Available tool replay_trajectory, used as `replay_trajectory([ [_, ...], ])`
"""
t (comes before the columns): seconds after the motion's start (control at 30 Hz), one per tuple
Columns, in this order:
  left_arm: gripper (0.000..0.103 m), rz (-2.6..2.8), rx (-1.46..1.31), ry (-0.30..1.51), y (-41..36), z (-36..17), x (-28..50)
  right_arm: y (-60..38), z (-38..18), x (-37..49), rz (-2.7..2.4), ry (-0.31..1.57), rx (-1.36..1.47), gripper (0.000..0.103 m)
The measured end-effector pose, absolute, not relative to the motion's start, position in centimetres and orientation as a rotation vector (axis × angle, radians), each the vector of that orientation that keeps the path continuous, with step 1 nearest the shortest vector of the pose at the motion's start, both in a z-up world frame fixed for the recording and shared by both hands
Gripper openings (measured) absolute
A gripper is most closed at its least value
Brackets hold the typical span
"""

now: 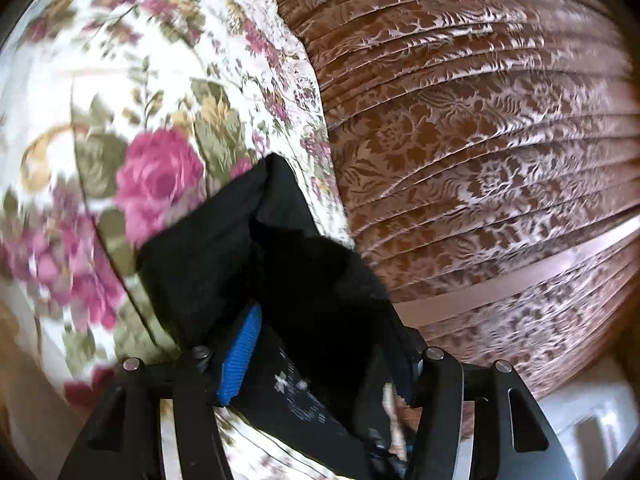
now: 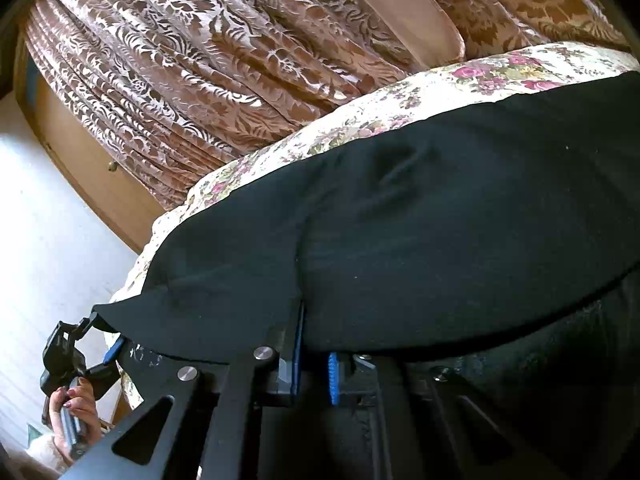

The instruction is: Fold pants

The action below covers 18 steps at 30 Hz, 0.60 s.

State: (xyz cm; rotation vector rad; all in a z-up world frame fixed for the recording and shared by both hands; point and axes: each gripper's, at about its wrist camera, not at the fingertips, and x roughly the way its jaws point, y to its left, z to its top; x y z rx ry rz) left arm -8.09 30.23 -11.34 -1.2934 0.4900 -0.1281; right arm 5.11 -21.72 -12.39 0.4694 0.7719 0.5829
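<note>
On the floral quilt (image 2: 288, 148), black pants (image 2: 440, 220) in right claw (image 2: 316, 376) (pinched tight); left claw (image 1: 320, 360) agape, cloth between.

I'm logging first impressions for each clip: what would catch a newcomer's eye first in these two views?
The black pants dominate, spread wide over a floral bedspread in the right wrist view and bunched between the left gripper's parted fingers in the left wrist view. Behind the bed hangs a brown patterned curtain, filling much of both views. The right gripper is pinched on the pants' near edge, and a hand shows at lower left.
</note>
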Motion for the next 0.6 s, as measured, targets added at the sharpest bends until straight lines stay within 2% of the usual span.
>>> replay_trajectory([
  [0.07, 0.065, -0.165, -1.322, 0.473, 30.0, -11.0, -8.3, -21.7, -12.3, 5.2, 0.583, 0.775, 0.479, 0.011],
  [0.13, 0.081, -0.204, -1.328, 0.452, 29.7, -10.5, -8.2, -21.9, -12.3, 5.2, 0.590, 0.781, 0.488, 0.013],
  [0.17, 0.084, -0.202, -1.321, 0.450, 29.6, -10.4, -8.0, -21.9, -12.2, 5.2, 0.596, 0.786, 0.492, 0.017],
  [0.27, 0.085, -0.170, -1.300, 0.500, 29.1, -10.7, -7.0, -22.1, -11.7, 5.2, 0.604, 0.806, 0.500, 0.023],
  [0.37, 0.074, -0.138, -1.279, 0.516, 28.6, -10.8, -5.9, -23.2, -11.5, 5.0, 0.567, 0.816, 0.527, 0.024],
  [0.47, 0.051, -0.107, -1.234, 0.529, 28.4, -10.6, -4.9, -25.2, -11.7, 4.6, 0.524, 0.826, 0.609, 0.026],
  [0.5, 0.036, -0.085, -1.217, 0.537, 28.3, -10.6, -4.6, -26.0, -11.7, 4.5, 0.508, 0.824, 0.639, 0.027],
  [0.53, 0.030, -0.064, -1.205, 0.547, 28.3, -10.7, -4.4, -26.8, -11.8, 4.3, 0.493, 0.819, 0.669, 0.027],
  [0.6, 0.025, -0.064, -1.224, 0.544, 28.5, -11.1, -4.2, -28.3, -11.9, 4.1, 0.454, 0.805, 0.711, 0.028],
])
